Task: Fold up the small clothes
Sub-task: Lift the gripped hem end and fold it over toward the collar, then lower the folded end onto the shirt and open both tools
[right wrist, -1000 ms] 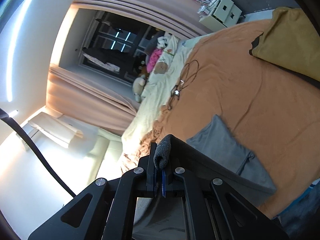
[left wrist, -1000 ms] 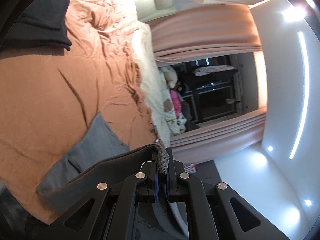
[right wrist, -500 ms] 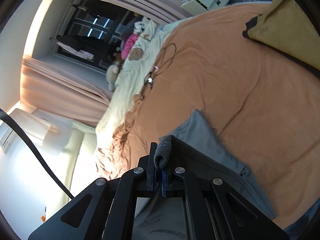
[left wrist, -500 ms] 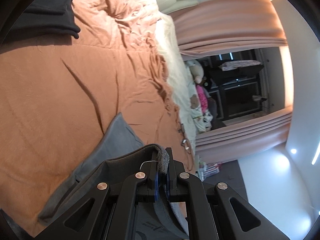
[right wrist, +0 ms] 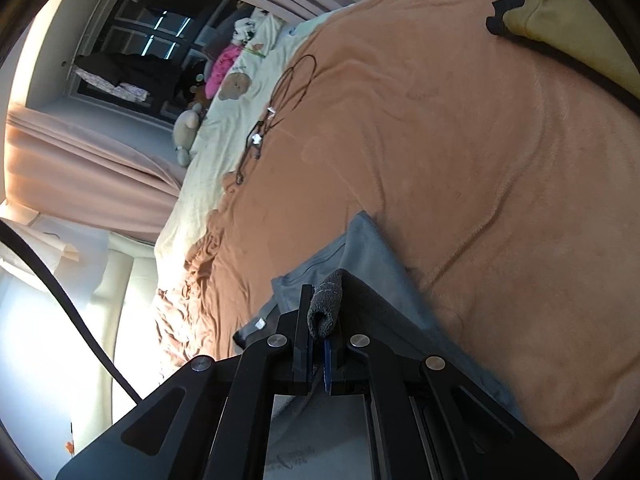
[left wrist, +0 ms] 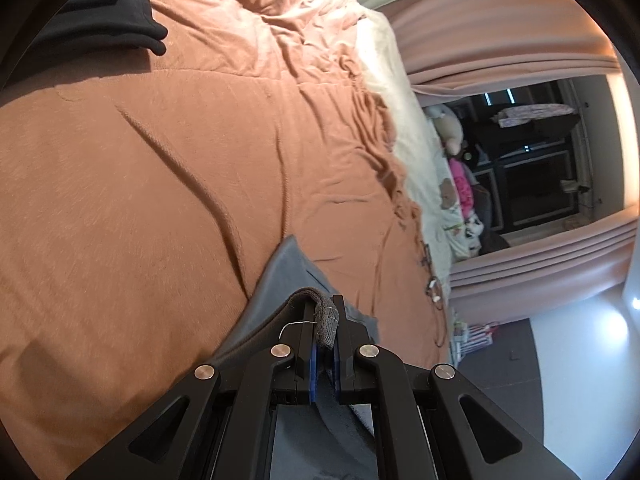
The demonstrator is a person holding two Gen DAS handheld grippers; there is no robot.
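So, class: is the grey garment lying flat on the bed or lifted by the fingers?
Partly lifted. The left gripper and right gripper each pinch a bunched edge of the grey garment; its far end rests on the orange bedspread.

**Two wrist views, low over one bed**

Each fisheye camera looks forward along its own gripper's fingers, close above the orange bedspread, both rolled sideways. Both share the grey garment, the cream sheet and the curtained dark window.

Yellow garment cut off.
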